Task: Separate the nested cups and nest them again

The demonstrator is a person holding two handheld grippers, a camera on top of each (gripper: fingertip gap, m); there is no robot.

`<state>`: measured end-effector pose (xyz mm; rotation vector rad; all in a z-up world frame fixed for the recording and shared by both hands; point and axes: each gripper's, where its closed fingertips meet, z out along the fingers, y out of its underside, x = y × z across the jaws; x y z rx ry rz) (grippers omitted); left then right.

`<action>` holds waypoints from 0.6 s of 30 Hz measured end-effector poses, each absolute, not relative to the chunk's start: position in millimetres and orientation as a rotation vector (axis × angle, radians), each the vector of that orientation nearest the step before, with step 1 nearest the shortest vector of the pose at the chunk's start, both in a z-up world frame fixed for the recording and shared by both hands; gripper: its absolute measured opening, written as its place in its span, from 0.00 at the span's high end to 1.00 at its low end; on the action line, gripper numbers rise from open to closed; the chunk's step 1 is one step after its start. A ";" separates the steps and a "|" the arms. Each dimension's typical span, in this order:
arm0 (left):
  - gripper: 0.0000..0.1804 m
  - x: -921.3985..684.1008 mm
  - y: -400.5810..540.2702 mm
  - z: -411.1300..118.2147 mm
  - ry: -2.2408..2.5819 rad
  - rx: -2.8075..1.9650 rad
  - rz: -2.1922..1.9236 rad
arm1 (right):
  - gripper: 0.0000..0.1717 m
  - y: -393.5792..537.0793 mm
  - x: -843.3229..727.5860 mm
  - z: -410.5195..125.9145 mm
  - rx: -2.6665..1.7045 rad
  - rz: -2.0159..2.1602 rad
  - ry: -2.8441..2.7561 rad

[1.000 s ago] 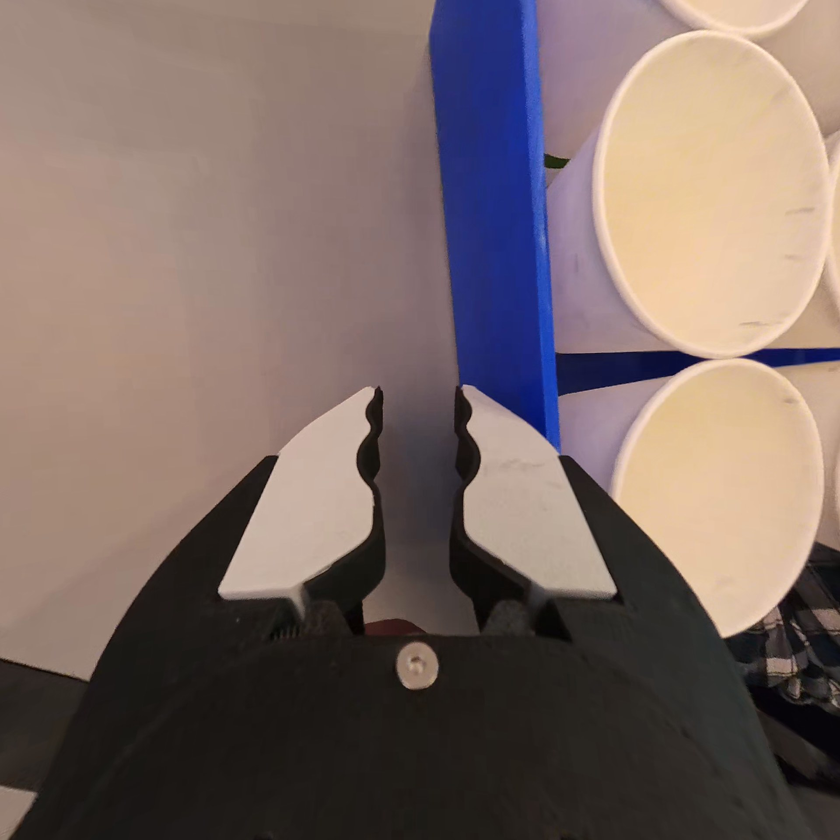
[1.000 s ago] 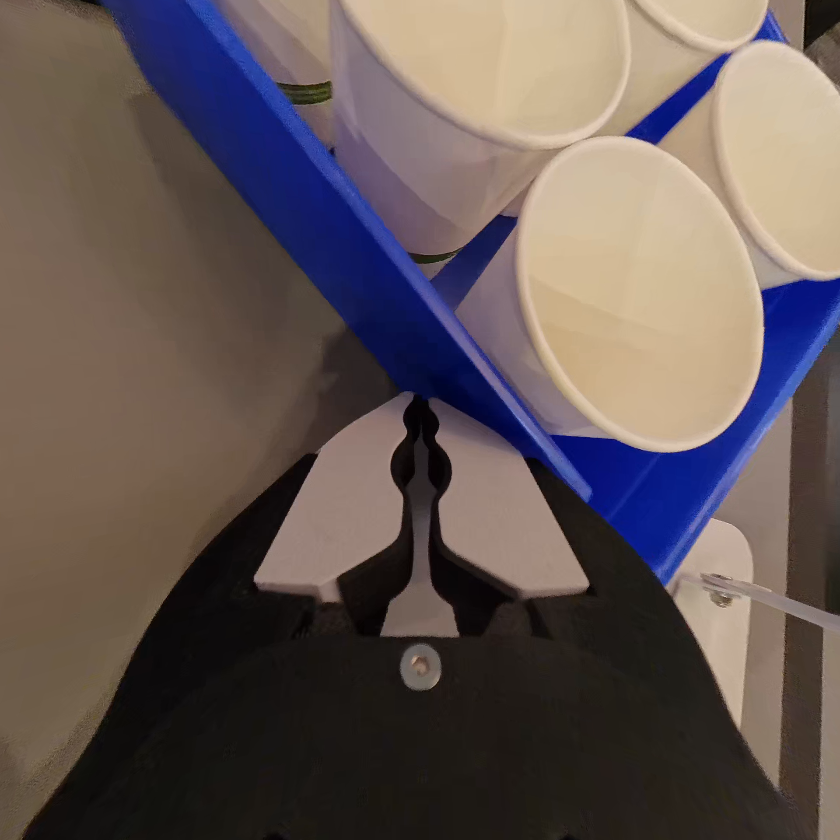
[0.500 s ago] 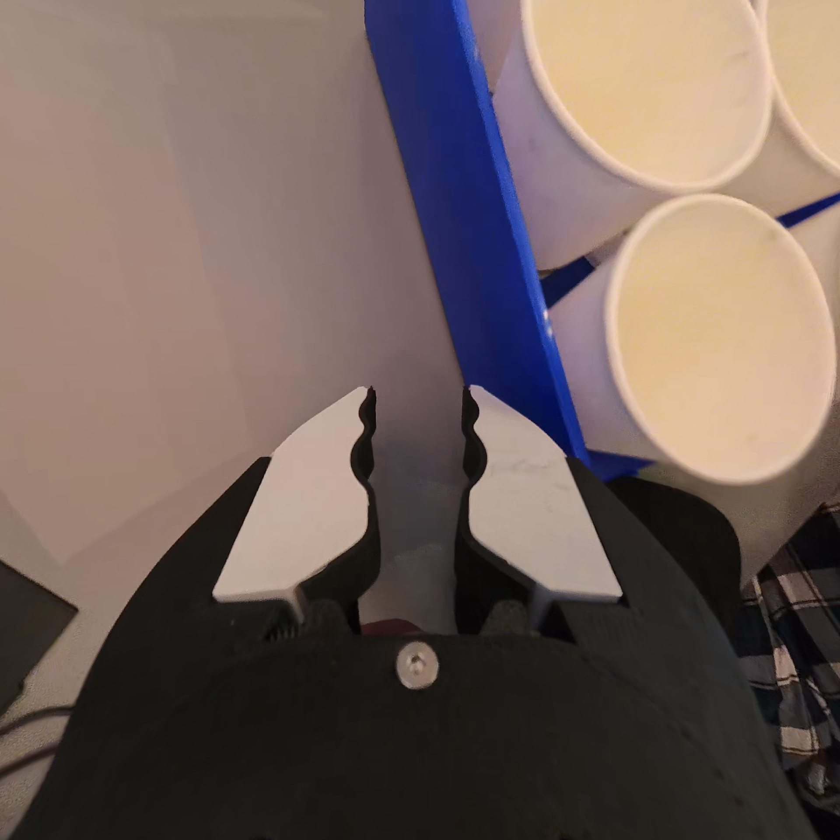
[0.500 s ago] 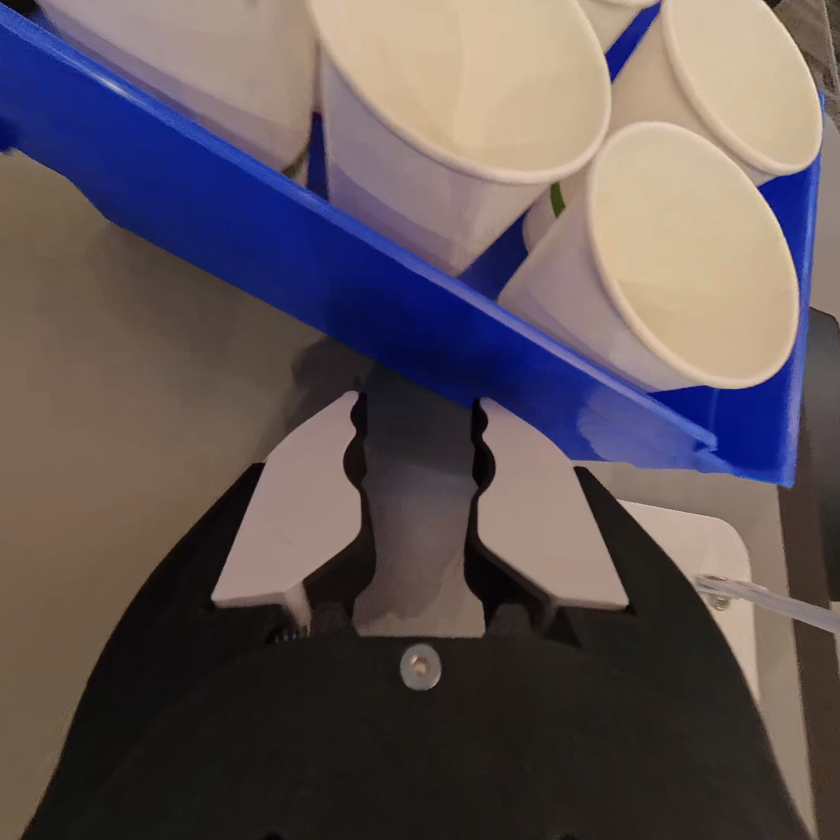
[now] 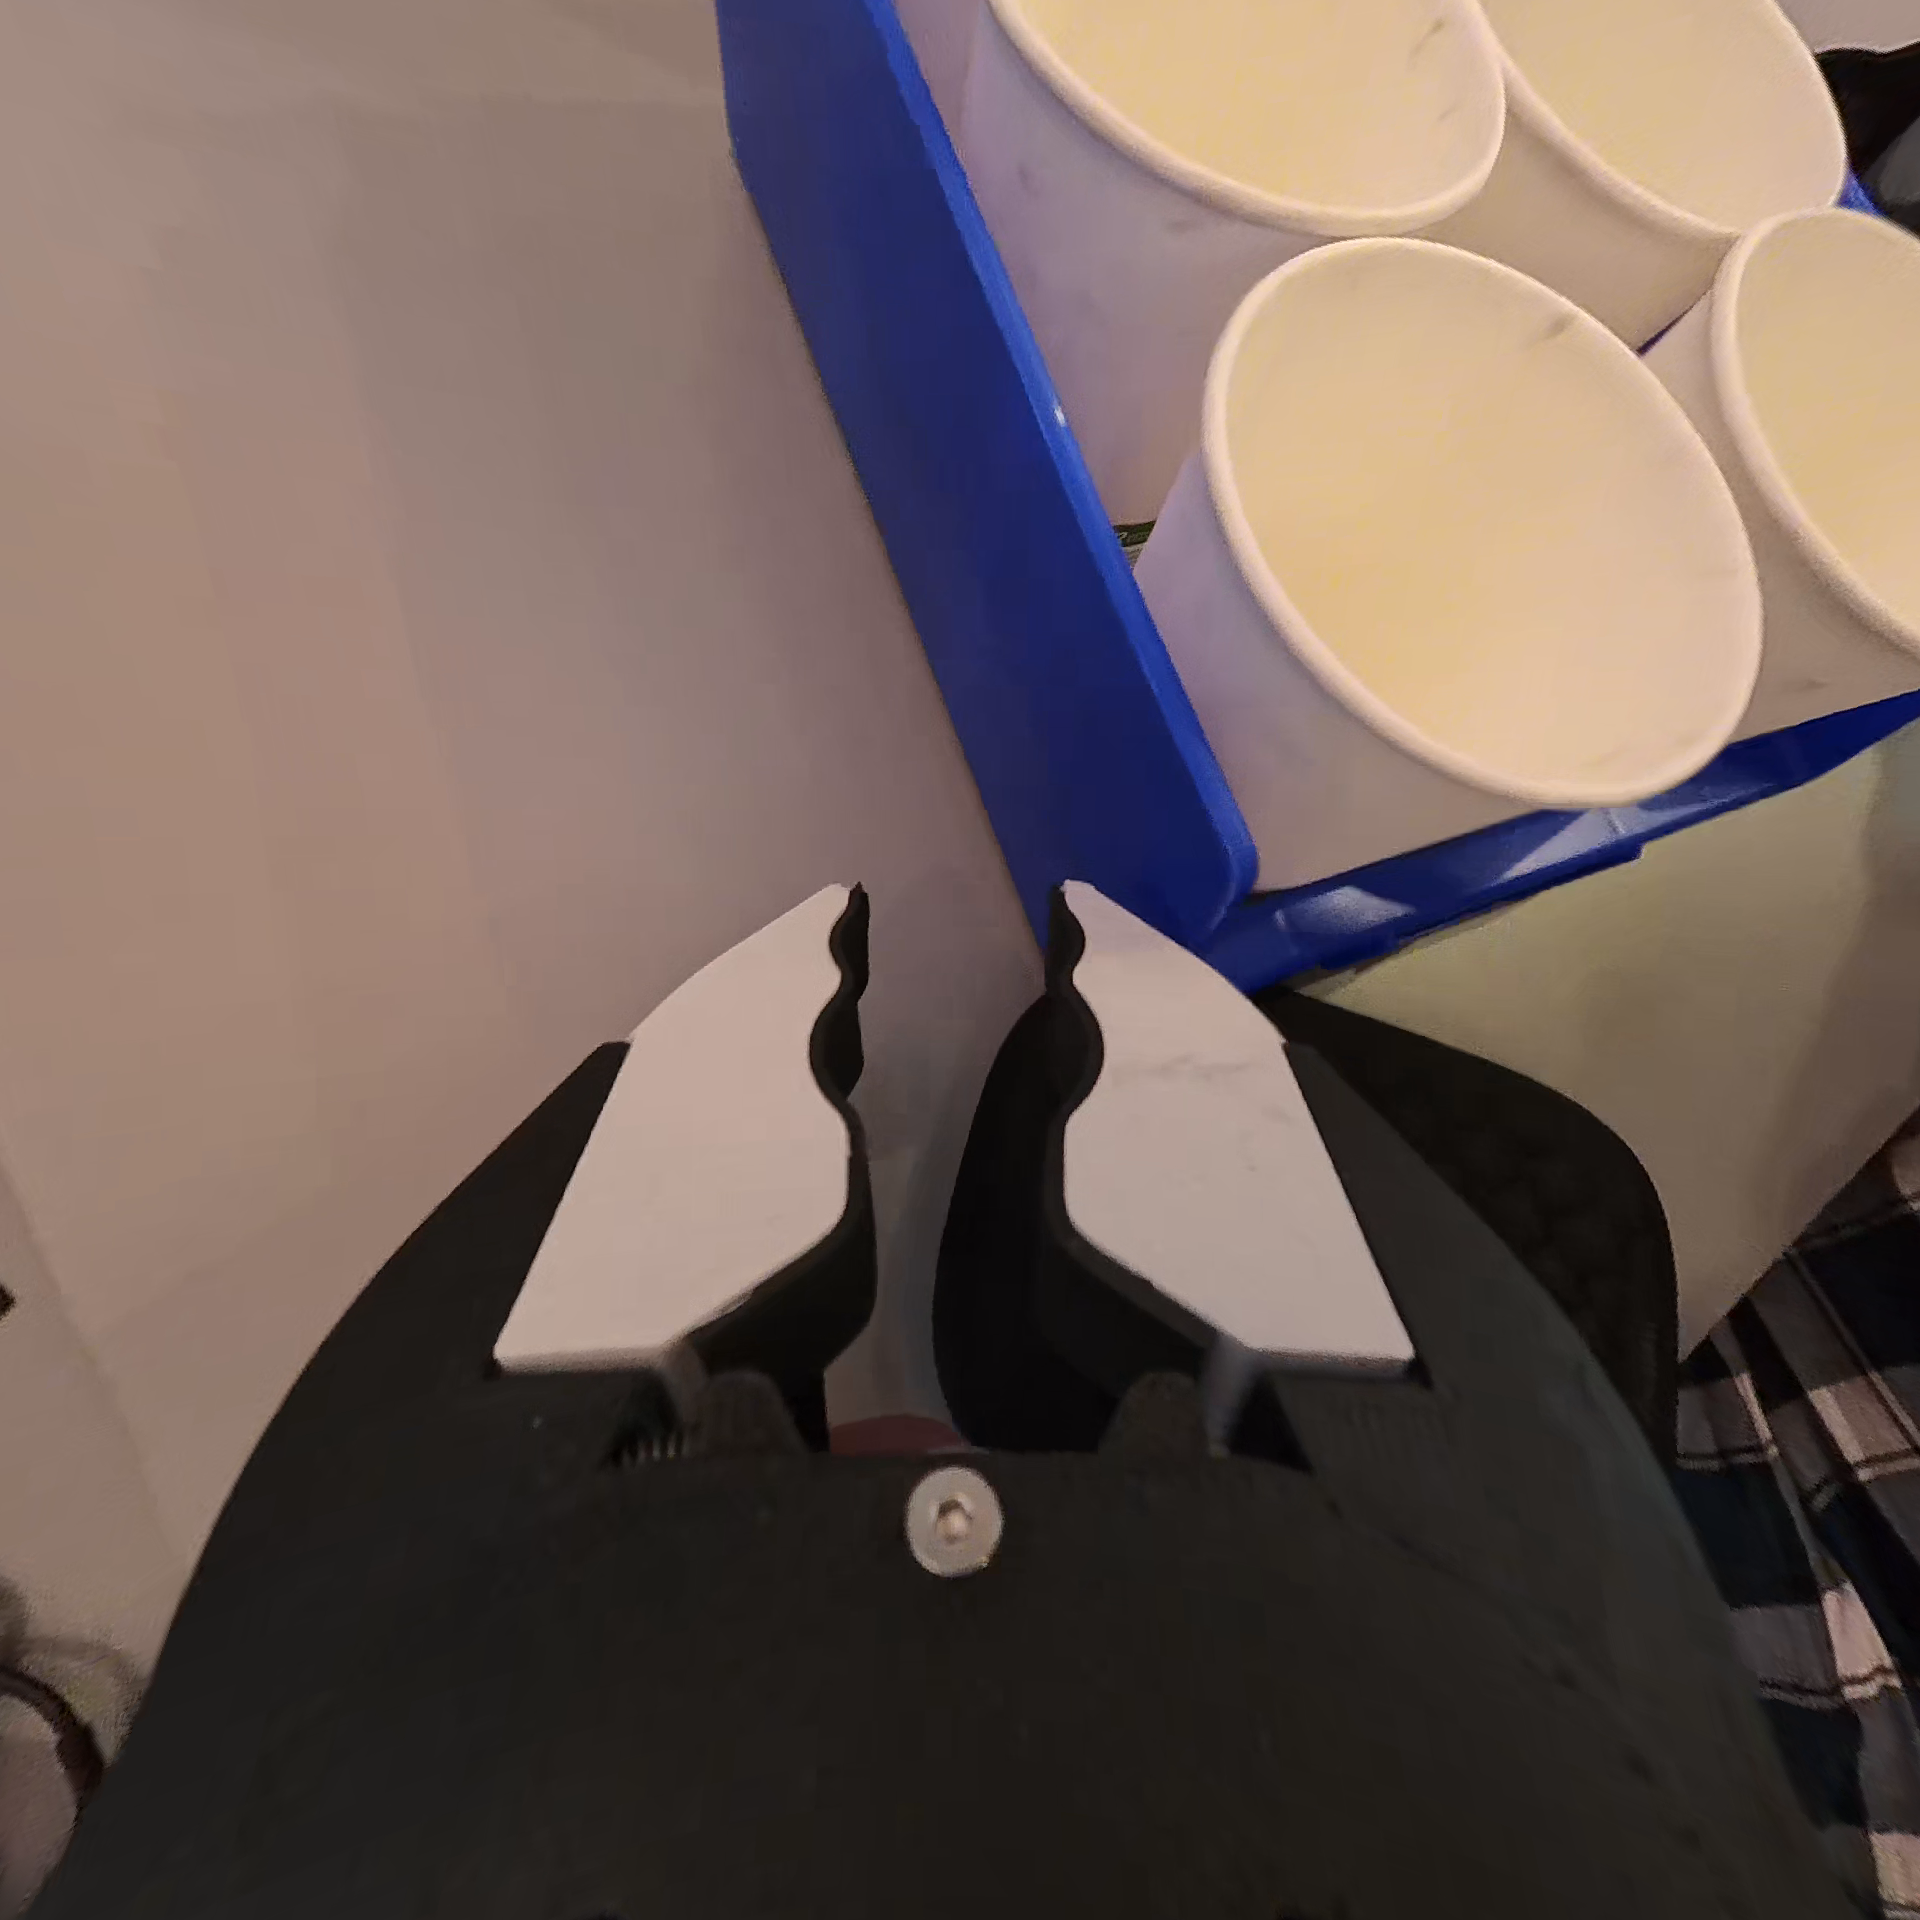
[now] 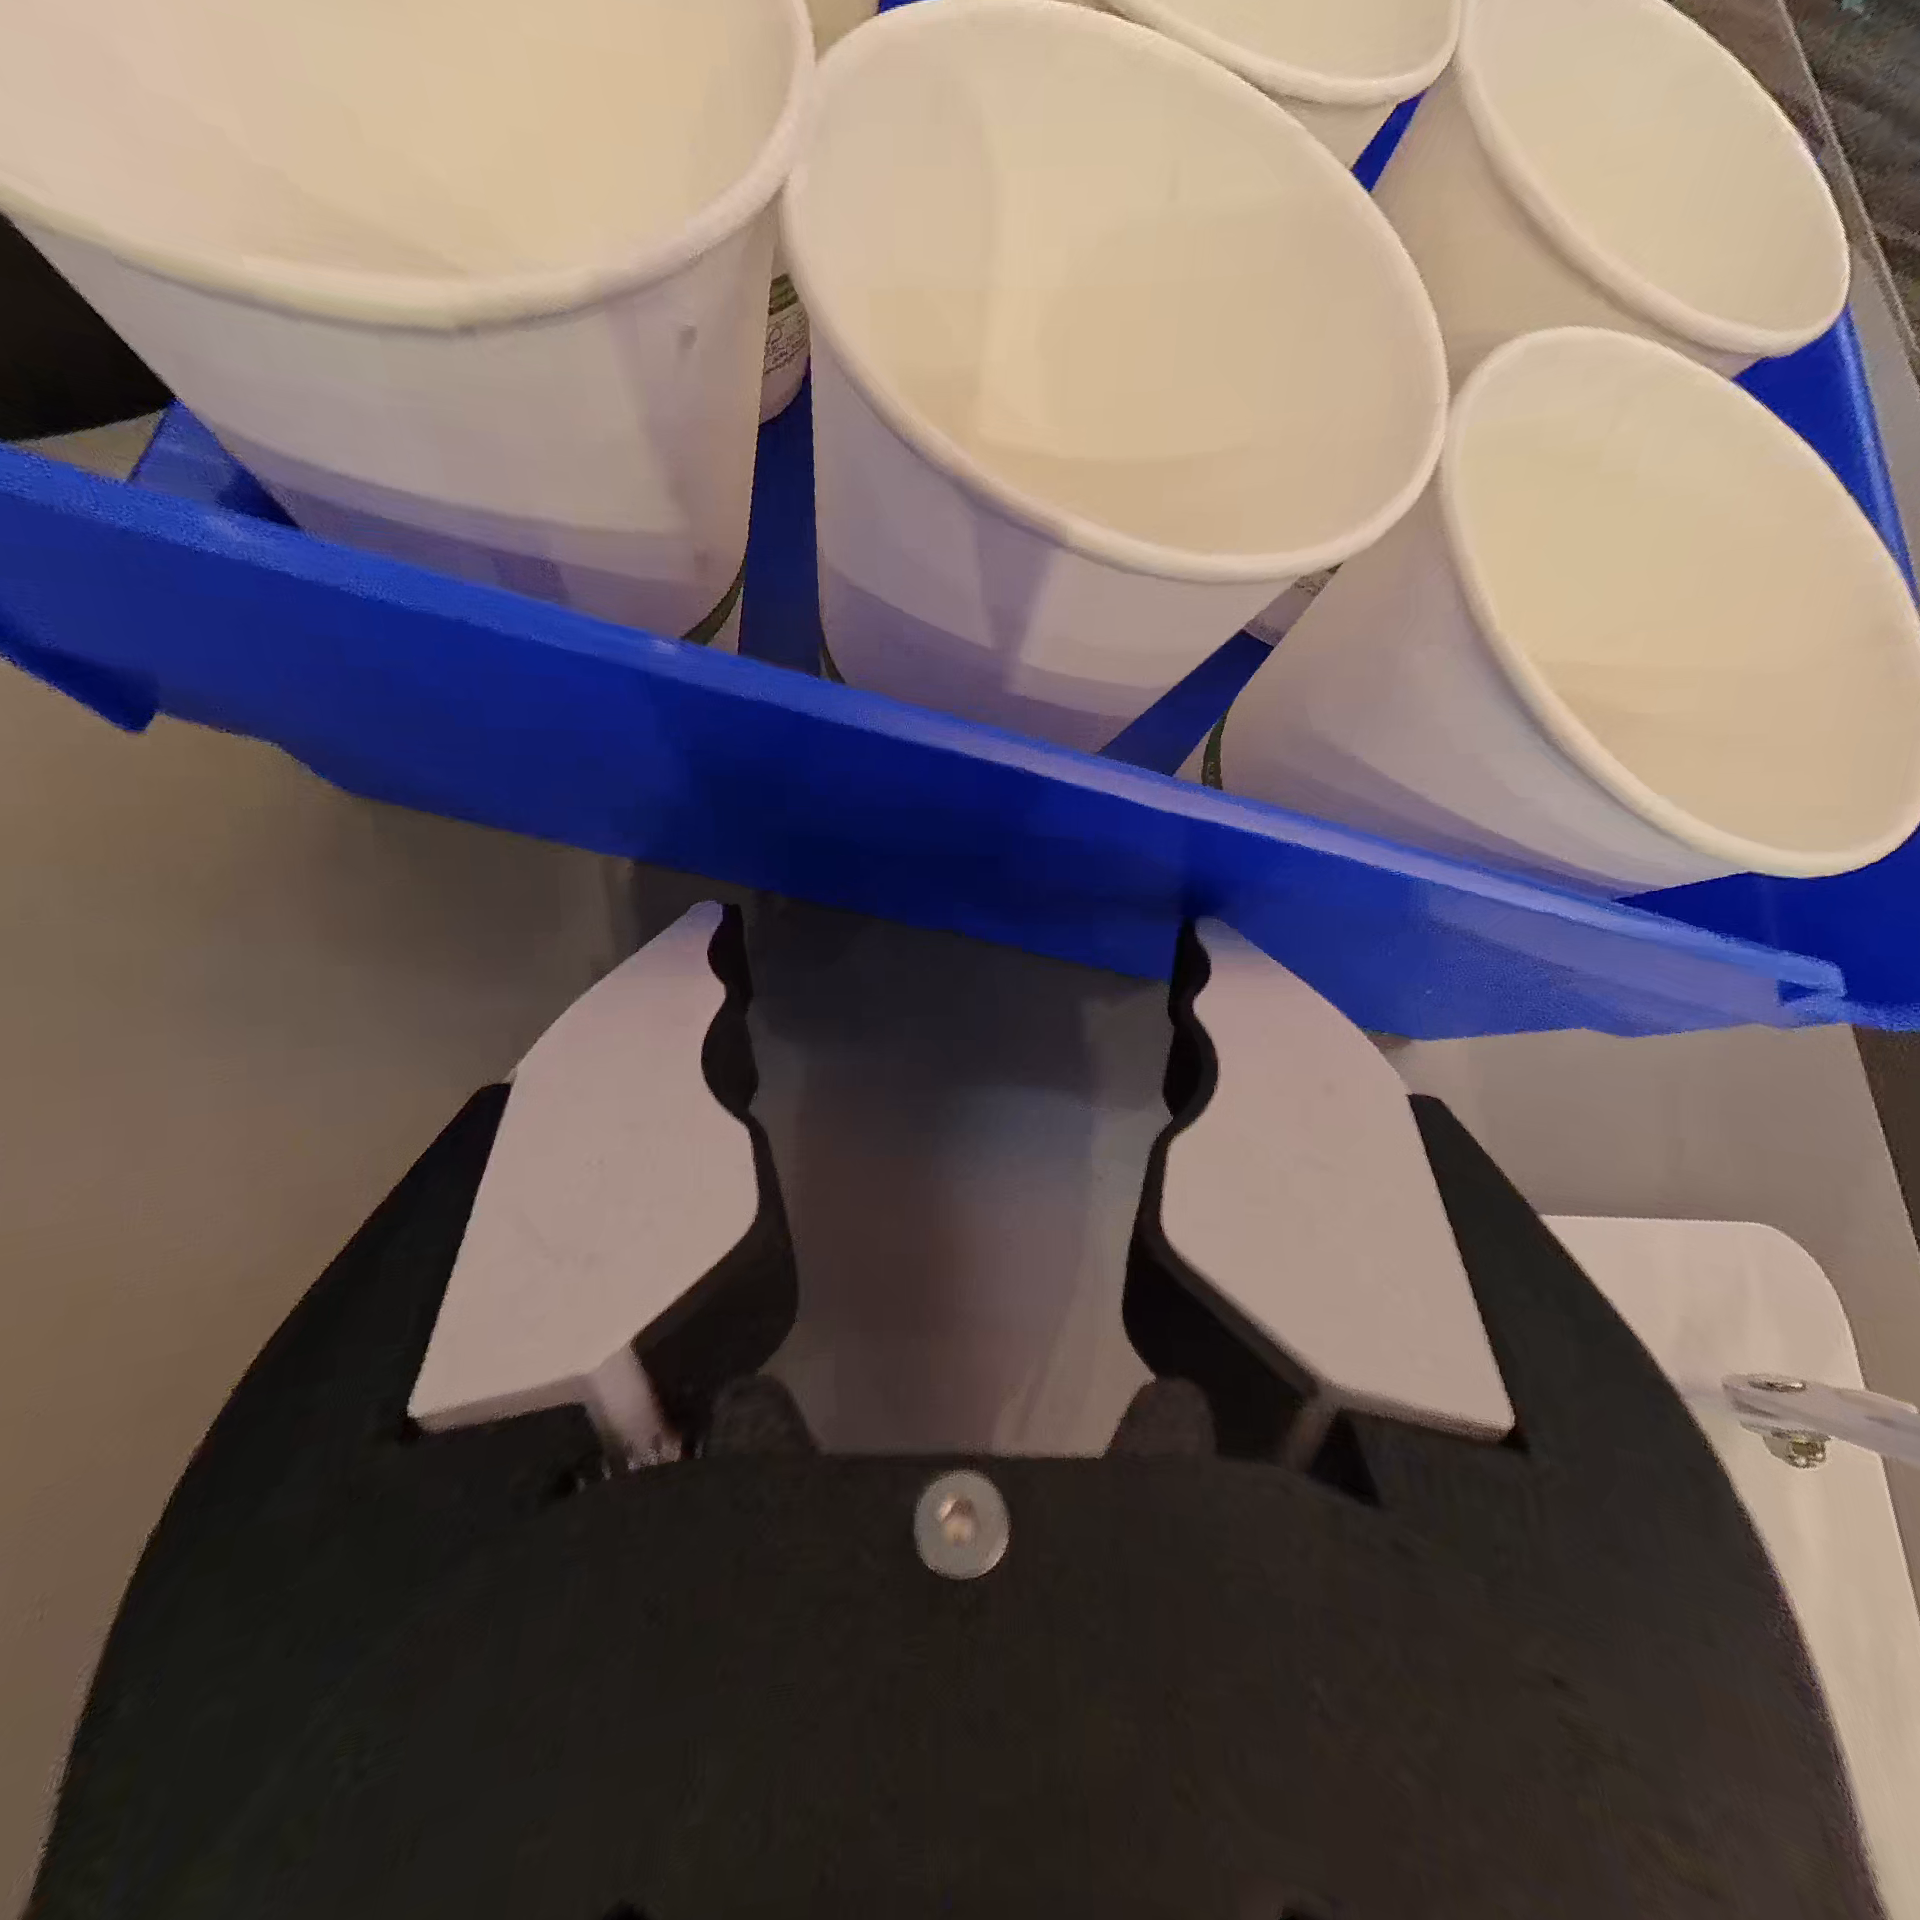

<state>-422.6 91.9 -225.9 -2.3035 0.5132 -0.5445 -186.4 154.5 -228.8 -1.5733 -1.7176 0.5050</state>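
- Left gripper (image 5: 954,914): jaws parted a little, nothing between them but bare grey table (image 5: 416,623); right fingertip (image 5: 1081,925) just at the outer face of the blue tray's (image 5: 997,582) side wall, near its corner; touching or not, cannot tell.
- Right gripper (image 6: 956,935): jaws spread wide, released, nothing clamped; only shadowed table (image 6: 260,935) between the fingers (image 6: 1257,997); both tips close under the tray's (image 6: 831,769) long blue wall.
- White paper cups (image 5: 1475,520) standing in the tray, rims up, packed close together; three seen from the left wrist view: one nearest the corner, one behind it (image 5: 1226,104), one at the right edge (image 5: 1839,436).
- From the right wrist view, more of the same cups: a large one at the left (image 6: 395,156), one in the middle (image 6: 1101,291), one at the right (image 6: 1683,603), another behind it (image 6: 1642,166), and part of a rim farther back (image 6: 1299,52).
- Blue dividers (image 6: 774,540) visible between the cup bases.
- No cup in either grasp.
- Green marking low on some cups (image 6: 1210,758); too small to make out.
- Checked cloth (image 5: 1818,1507) at the right edge of the left wrist view, below the table's edge.
- White plate with a screw (image 6: 1808,1444) on the table at the right, near the right gripper's body.
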 end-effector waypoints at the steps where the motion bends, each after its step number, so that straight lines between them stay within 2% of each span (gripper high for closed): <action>1: 0.82 -419.7 93.7 -227.4 0.517 -2.304 -0.549 | 0.53 156.4 -188.7 -229.3 -1.579 0.501 -1.714; 5: 0.82 -409.1 103.9 -230.2 0.553 -2.297 -0.556 | 0.52 165.5 -198.1 -226.9 -1.582 0.493 -1.699; 18: 0.92 -413.7 150.8 -230.7 0.603 -2.316 -0.490 | 0.51 184.7 -213.1 -226.9 -1.566 0.469 -1.720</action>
